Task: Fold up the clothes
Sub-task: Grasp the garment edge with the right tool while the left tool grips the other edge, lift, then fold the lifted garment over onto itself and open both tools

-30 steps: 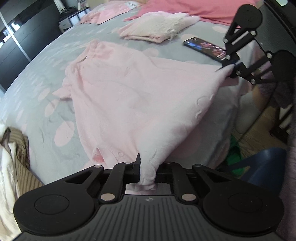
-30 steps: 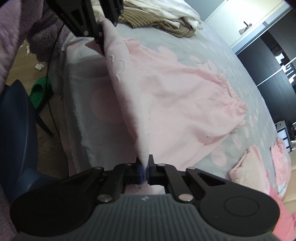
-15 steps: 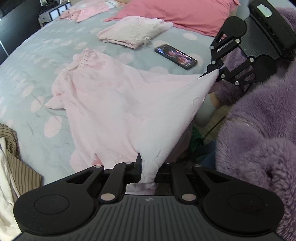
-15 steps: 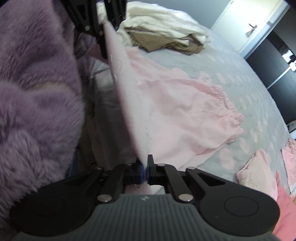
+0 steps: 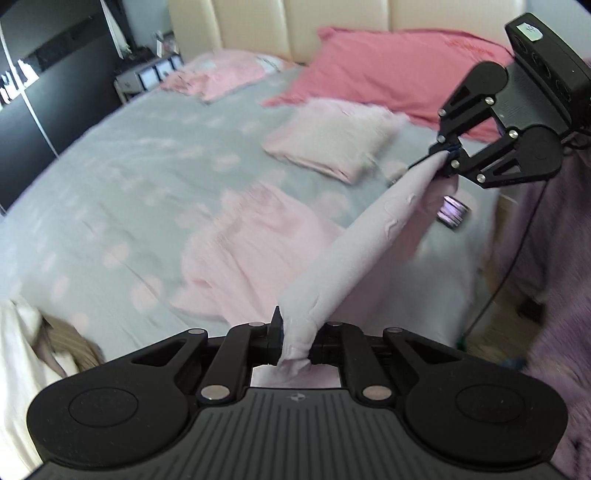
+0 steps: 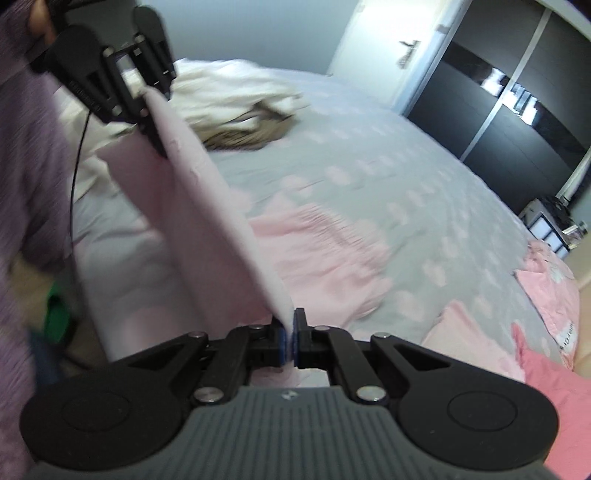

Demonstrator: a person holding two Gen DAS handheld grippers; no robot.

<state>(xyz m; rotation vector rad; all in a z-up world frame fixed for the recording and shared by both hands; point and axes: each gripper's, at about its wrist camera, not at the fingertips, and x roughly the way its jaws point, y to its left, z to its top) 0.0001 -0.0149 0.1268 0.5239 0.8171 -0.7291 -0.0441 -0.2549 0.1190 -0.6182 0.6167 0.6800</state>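
While stretched taut, pink garment [image 5: 354, 254] clamped between both grippers' fingers [image 5: 275, 332], lifted off bed [image 5: 122, 192].

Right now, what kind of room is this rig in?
A home bedroom, most likely. A wide bed with a grey spotted cover fills both views, with a coral-pink pillow against a cream padded headboard. Dark sliding wardrobe doors line the far wall.
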